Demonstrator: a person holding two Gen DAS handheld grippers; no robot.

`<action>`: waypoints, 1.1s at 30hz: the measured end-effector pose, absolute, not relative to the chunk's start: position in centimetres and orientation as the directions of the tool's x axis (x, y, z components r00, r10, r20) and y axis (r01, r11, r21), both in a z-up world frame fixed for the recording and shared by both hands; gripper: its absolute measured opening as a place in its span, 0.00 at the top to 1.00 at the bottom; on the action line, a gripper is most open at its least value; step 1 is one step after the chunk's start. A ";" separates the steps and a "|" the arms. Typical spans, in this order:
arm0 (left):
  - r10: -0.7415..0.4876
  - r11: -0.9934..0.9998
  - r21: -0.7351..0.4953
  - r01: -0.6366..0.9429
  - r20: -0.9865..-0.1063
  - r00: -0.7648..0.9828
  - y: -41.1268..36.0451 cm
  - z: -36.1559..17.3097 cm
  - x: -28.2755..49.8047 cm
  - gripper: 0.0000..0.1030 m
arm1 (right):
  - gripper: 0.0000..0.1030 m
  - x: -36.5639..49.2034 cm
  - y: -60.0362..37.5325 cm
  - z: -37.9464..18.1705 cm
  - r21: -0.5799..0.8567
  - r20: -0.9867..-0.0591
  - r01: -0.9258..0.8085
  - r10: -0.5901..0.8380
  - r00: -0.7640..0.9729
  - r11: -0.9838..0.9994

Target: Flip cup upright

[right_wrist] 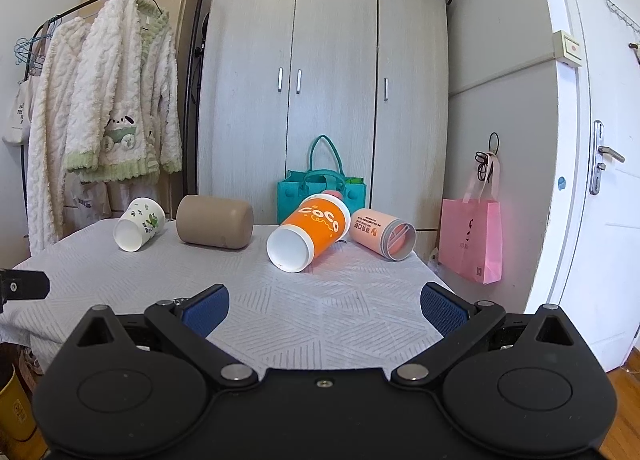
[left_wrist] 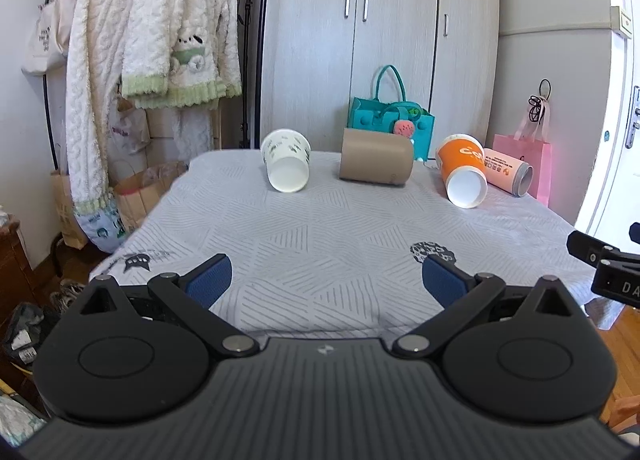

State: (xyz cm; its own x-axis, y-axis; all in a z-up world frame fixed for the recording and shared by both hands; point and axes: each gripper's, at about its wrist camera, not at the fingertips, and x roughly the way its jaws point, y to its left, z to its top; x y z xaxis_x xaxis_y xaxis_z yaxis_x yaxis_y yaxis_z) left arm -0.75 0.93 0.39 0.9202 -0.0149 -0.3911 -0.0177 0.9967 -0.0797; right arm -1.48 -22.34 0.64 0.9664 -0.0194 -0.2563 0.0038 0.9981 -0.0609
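Several cups lie on their sides along the far edge of a table with a grey patterned cloth point(left_wrist: 320, 228). From left: a white cup with green print point(left_wrist: 286, 166) point(right_wrist: 138, 224), a plain tan cup point(left_wrist: 376, 162) point(right_wrist: 214, 222), an orange cup point(left_wrist: 460, 176) point(right_wrist: 308, 232), and a pink cup point(left_wrist: 508, 172) point(right_wrist: 382, 234). The white, orange and pink cups show their mouths toward me. My left gripper point(left_wrist: 326, 280) is open and empty over the near edge. My right gripper point(right_wrist: 324, 310) is open and empty near the front right, well short of the orange cup.
A teal tote bag point(left_wrist: 390, 116) stands behind the cups before a grey wardrobe point(right_wrist: 320, 80). A pink bag point(right_wrist: 472, 240) hangs at right by a white door. Fleece robes point(left_wrist: 132, 40) hang on a rack at left. Paper bags point(left_wrist: 136, 196) sit on the floor left of the table.
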 end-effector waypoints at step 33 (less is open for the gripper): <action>-0.045 0.993 -0.115 -0.004 -0.422 0.906 1.3 0.0 -0.6 0.00 | 0.00 -1.1 -22.3 0.1 -0.069 -0.278 0.001 -0.021 0.960 0.998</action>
